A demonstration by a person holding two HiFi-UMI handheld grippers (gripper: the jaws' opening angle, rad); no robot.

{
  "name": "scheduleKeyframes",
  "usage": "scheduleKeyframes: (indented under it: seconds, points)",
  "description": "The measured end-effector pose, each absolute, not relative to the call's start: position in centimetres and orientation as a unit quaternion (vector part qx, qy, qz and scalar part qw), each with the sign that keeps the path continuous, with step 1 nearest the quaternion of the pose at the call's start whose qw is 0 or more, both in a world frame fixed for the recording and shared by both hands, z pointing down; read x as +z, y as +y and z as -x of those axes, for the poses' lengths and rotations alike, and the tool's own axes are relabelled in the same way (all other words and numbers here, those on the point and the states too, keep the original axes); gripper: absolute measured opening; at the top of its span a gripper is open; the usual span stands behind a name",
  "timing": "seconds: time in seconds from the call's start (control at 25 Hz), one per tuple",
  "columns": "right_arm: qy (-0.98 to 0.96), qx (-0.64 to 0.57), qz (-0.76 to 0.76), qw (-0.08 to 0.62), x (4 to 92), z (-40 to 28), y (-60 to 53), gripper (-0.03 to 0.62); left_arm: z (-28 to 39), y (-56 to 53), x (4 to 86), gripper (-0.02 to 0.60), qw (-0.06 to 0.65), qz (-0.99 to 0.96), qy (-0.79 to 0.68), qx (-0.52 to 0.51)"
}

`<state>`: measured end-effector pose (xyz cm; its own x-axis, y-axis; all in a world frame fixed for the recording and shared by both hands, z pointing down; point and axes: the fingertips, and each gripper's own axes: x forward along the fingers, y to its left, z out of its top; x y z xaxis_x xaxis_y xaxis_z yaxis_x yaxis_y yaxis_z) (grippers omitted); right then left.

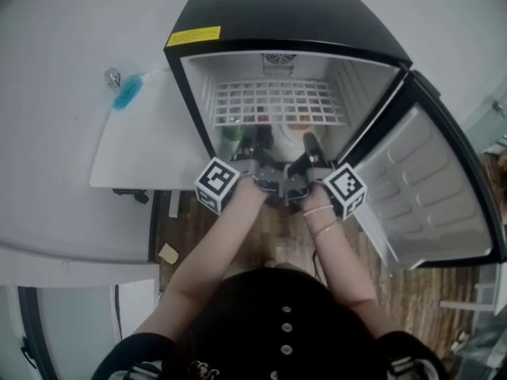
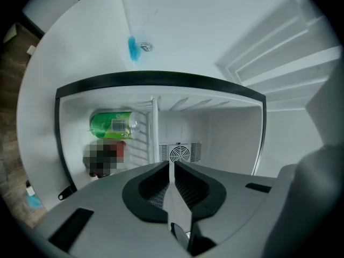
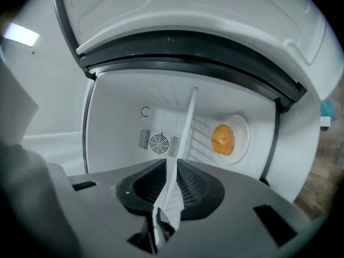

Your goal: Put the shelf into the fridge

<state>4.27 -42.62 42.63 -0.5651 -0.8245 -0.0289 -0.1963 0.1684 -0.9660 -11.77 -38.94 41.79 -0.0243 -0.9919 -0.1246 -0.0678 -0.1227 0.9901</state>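
Observation:
The white wire shelf (image 1: 277,101) lies level inside the open black mini fridge (image 1: 277,14), and both grippers hold its front edge. My left gripper (image 1: 261,144) is shut on the shelf, which runs edge-on (image 2: 156,125) from the jaws (image 2: 171,172) toward the back wall. My right gripper (image 1: 310,146) is also shut on the shelf (image 3: 186,127), pinched between its pads (image 3: 172,172). Below the shelf are a green can (image 2: 112,123) on the left and an orange (image 3: 222,138) on a white plate (image 3: 241,123) on the right.
The fridge door (image 1: 428,188) stands open to the right. A fan grille (image 2: 179,153) is on the back wall. A white board (image 1: 142,145) with a blue object (image 1: 125,93) lies left of the fridge. Wood floor (image 1: 277,236) is underfoot.

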Motion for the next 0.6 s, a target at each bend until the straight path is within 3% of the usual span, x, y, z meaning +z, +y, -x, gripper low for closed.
scheduleKeyframes:
  seconds: [0.24,0.6]
  points:
    - [0.754,-0.482,0.366,0.255,41.1,-3.9,-40.1,0.036,11.1,-37.2,40.3,0.021,0.413,-0.583,-0.487,-0.502]
    - [0.806,-0.430,0.347,0.215,39.7,-2.7,-36.7,0.012,6.9,-34.8,37.5,0.006,0.346,-0.716,-0.476,-0.375]
